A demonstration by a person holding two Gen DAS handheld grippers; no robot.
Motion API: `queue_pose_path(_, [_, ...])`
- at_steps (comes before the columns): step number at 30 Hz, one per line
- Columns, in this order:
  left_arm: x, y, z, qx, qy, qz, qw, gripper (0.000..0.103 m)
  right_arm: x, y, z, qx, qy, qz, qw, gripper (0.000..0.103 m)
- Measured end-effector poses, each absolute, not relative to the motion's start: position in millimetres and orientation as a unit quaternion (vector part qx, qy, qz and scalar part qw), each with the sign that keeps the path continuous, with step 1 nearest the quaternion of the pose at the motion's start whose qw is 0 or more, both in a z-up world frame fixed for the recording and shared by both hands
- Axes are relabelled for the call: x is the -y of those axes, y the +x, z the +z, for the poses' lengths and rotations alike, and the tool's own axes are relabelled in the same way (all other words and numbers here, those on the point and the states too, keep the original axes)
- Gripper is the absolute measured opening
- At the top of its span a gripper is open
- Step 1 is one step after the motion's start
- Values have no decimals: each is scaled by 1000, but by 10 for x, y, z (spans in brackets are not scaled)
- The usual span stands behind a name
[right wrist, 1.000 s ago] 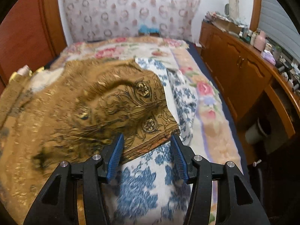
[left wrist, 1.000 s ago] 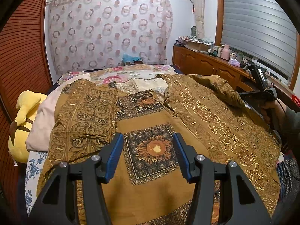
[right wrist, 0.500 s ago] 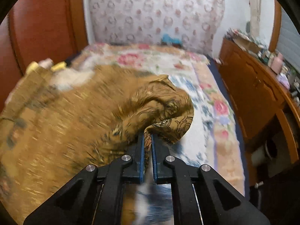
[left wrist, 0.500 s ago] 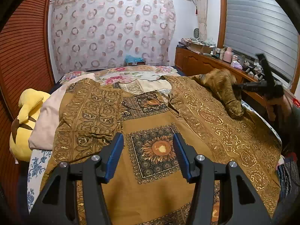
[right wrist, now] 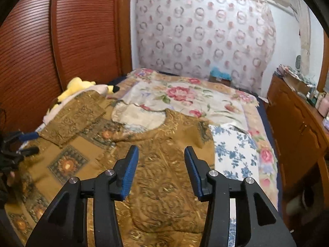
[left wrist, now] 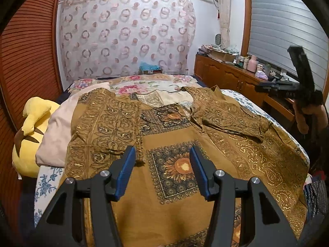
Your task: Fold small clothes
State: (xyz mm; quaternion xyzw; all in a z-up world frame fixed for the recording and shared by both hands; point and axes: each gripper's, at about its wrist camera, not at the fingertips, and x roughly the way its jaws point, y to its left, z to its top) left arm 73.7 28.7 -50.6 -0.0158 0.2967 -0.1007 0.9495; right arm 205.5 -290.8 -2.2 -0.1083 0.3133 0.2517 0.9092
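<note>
On the bed [left wrist: 242,96]: brown patterned garment [left wrist: 176,144], spread flat, both sleeves folded inward.
Left gripper [left wrist: 162,169]: jaws apart, empty, above garment.
Right gripper [right wrist: 161,169]: jaws just opened, nothing between them.

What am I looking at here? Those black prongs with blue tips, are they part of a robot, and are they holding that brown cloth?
No robot: a person carries a hand-held clamp in each hand, with a wide-angle camera on each looking along its two fingers. One picture comes from the left gripper, the other from the right gripper; each also catches the other at its edge. On the bed lies a brown patterned garment, both sleeves folded in over its body. A yellow plush toy and a pale pillow lie beside it. Neither clamp holds anything: both stand open above the cloth. The right one's jaws have just opened, with nothing between them.
</note>
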Motion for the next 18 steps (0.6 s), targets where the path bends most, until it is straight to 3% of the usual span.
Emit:
queue_pose_path(10, [-563,1108,-546,-314,0,-75,946,53,3072,2438,-620,-382,-126,210,891,48])
queue_pose_path(18, [-834,1502,-541,-327,0,-65,943,56,3061,2791,-752,-402,-124,212,882,48])
